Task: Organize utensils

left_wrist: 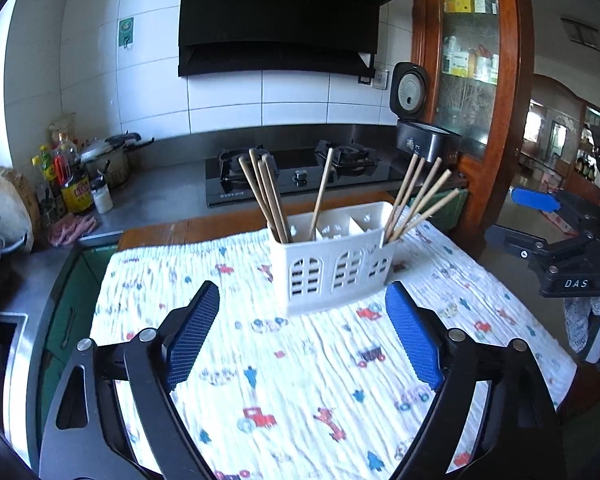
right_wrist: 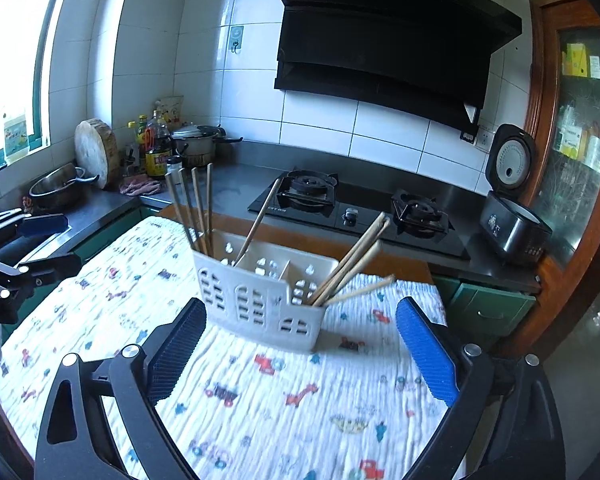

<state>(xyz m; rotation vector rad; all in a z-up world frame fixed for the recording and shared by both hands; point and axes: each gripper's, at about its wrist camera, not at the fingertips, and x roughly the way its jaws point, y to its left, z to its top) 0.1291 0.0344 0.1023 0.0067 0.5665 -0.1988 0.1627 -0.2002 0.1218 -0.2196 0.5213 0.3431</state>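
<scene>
One white holder (left_wrist: pixel 332 276), nine chopsticks (left_wrist: pixel 416 204), two gas burners (left_wrist: pixel 342 154), one rice cooker (left_wrist: pixel 424 136)

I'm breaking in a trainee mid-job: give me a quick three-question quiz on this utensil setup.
1. True or false: both the left gripper and the right gripper are empty.
2. How many compartments of the white caddy hold chopsticks? A) one B) two C) all three
3. Fill in: the caddy stands on a printed ____.

Key
1. True: both stand open, nothing between the pads.
2. B: the left bunch and a single stick share the left end, the right bunch fills the right end; the middle is empty.
3. cloth
</scene>
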